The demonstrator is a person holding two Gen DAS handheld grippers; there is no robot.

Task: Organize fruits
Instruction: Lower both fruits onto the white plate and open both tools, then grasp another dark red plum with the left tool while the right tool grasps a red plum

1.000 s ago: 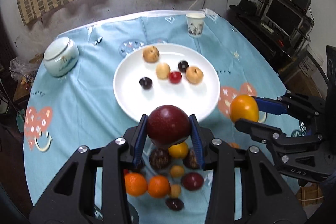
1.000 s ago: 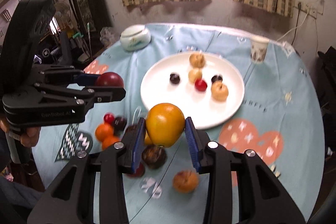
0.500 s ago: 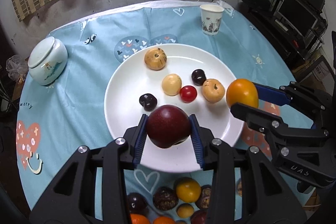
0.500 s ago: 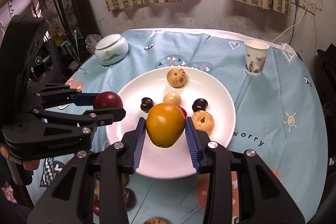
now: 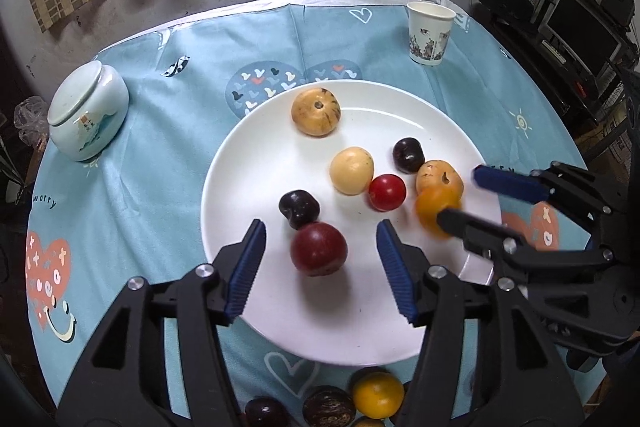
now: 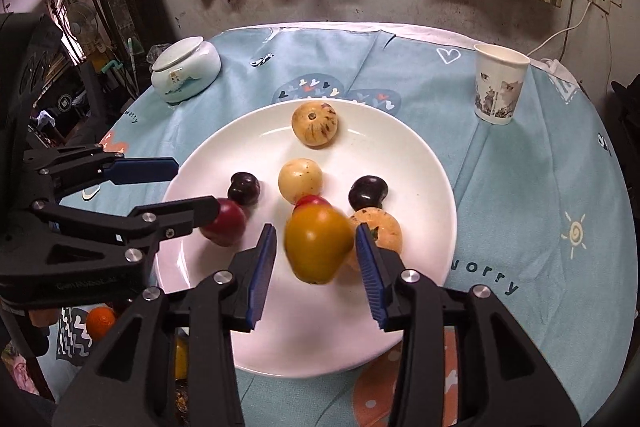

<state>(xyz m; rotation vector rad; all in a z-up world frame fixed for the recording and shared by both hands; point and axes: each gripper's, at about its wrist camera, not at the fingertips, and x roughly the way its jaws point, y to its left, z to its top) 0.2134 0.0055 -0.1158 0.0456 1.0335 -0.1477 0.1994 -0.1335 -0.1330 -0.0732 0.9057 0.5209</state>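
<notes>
Between each opened hand-held gripper [image 5: 320,263]'s pads, a loose fruit [image 5: 319,253].

Black left gripper [image 5: 320,263] and right gripper [image 6: 316,259], blue ribbed pads, silver screws

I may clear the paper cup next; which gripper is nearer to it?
Right. The right gripper is over the white plate's side facing the paper cup; the left gripper is over the far side.
</notes>
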